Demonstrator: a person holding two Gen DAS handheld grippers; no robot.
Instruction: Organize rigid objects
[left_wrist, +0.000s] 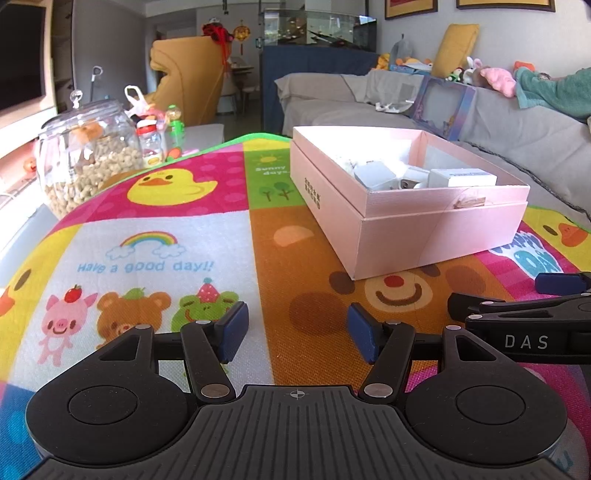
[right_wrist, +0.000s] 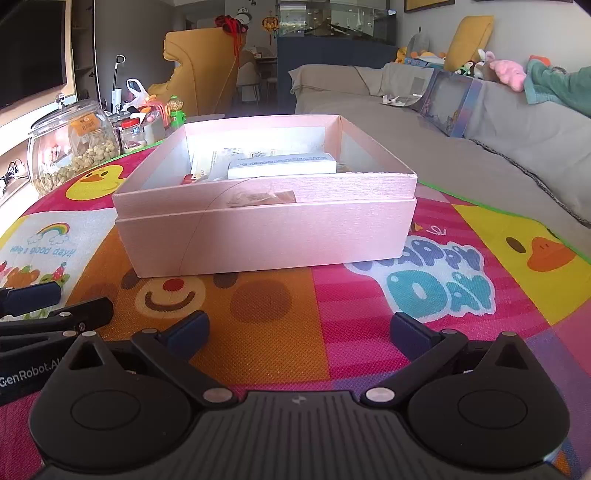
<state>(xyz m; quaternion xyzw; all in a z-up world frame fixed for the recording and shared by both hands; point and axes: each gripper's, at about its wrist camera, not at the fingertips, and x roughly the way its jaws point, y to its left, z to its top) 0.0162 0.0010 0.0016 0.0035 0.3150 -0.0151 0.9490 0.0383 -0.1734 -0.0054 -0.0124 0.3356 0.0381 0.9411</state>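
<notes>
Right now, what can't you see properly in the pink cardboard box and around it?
- Pink cardboard box: both views, near wall hides the bottom and most contents; only the white carton and a few white pieces show.
- Small print on the pink side: left wrist view, too small to read.
- Big glass jar with nuts: left wrist view, blurred.
- Right gripper: right wrist view, open, empty.

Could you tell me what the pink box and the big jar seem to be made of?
Pink box: probably matte cardboard, judging by its thin straight walls and a scuffed, torn patch on the front rim. Big jar: clear glass or plastic, hard to tell; glossy highlights, contents visible through it.
</notes>
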